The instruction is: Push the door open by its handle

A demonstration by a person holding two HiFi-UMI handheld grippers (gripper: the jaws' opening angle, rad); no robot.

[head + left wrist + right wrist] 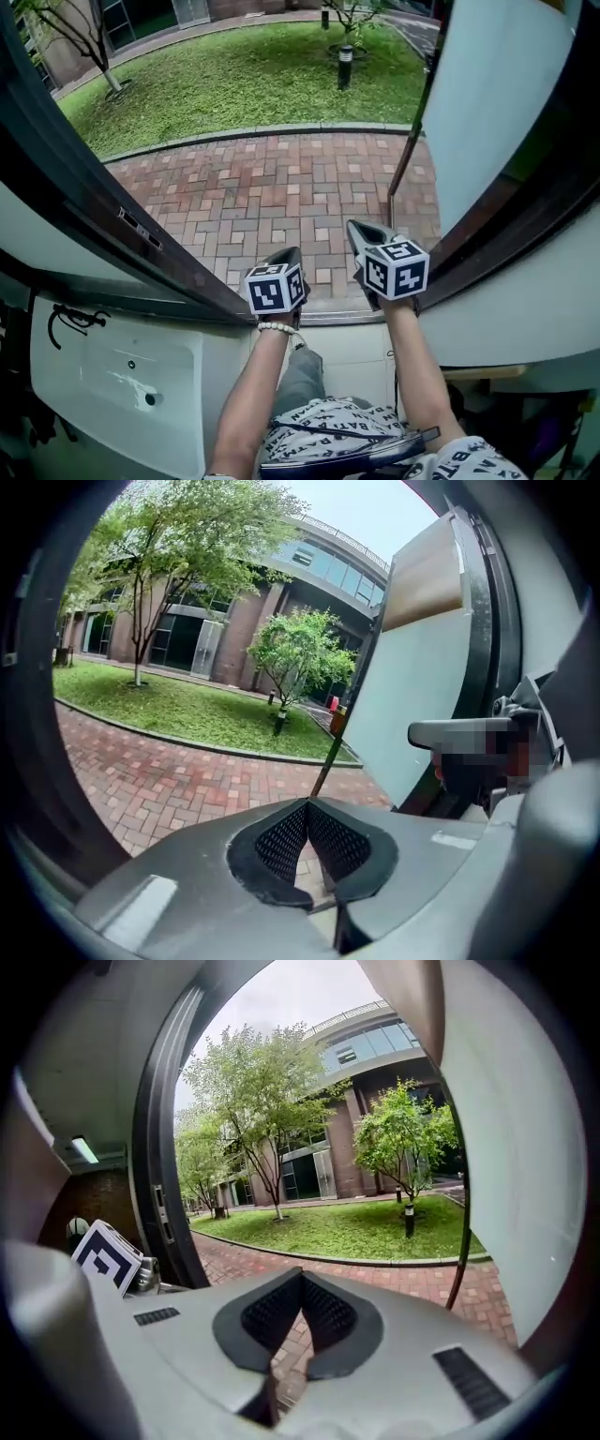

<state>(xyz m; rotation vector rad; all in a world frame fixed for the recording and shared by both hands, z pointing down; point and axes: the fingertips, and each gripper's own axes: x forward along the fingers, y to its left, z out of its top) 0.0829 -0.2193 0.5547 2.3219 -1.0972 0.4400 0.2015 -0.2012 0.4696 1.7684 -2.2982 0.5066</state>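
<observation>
Door, pale-panelled and dark-framed, stands swung outward; left tool and right tool clenched empty.

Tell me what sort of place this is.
Likely a building's doorway onto a courtyard: an open door at right, red brick paving outside, then a lawn with trees and a brick-and-glass building beyond.

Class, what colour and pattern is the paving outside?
The paving is reddish-brown brick with scattered paler bricks, clearest in the head view.
</observation>
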